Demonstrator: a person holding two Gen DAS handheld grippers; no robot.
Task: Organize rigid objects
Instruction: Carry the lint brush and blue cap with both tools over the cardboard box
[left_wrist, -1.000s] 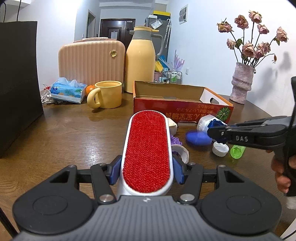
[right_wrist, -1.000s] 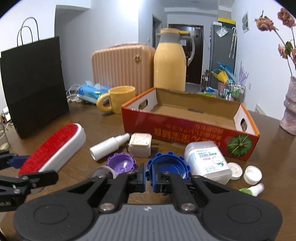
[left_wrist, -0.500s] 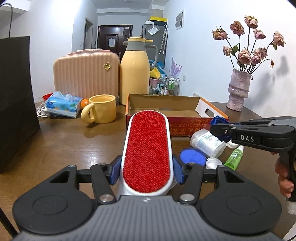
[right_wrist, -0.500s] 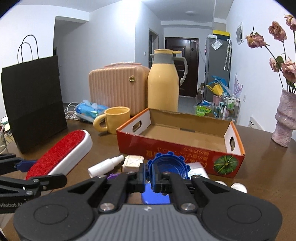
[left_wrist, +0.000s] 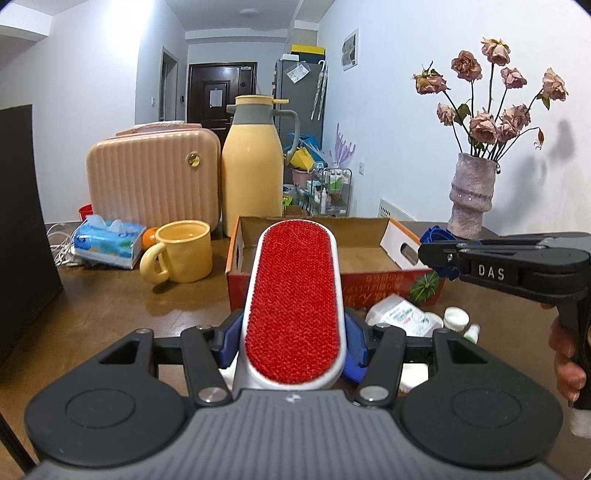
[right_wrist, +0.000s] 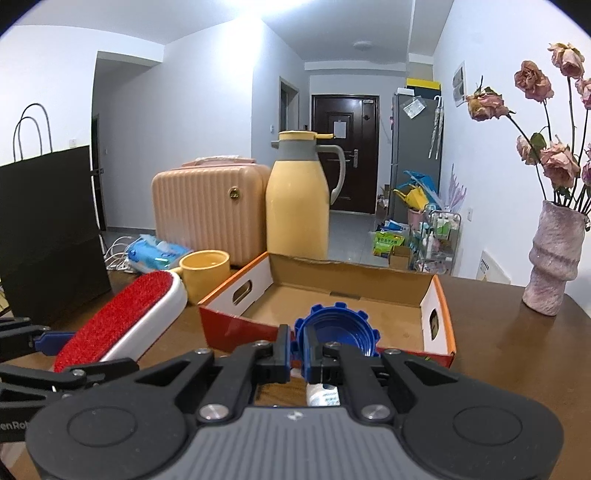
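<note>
My left gripper (left_wrist: 293, 341) is shut on a red-and-white lint brush (left_wrist: 295, 291) and holds it above the table, its tip over the near wall of the open orange cardboard box (left_wrist: 393, 230). The brush also shows in the right wrist view (right_wrist: 122, 317). My right gripper (right_wrist: 299, 349) is shut on a blue ridged cap (right_wrist: 338, 326), held above the near wall of the box (right_wrist: 439, 295). In the left wrist view the right gripper (left_wrist: 436, 254) and the blue cap (left_wrist: 437, 236) are at the box's right end.
A white bottle (left_wrist: 402, 314), small white caps (left_wrist: 456, 315) and a green bottle lie in front of the box. A yellow mug (left_wrist: 183, 251), tissue pack (left_wrist: 107, 242), peach case (left_wrist: 153, 182) and yellow jug (left_wrist: 253, 162) stand behind. A vase (left_wrist: 471, 195) stands at the right, a black bag (right_wrist: 48, 225) at the left.
Both grippers rose from the table and moved toward the box. The right gripper lifted the blue cap off the table. The lint brush came up over the box's near wall.
</note>
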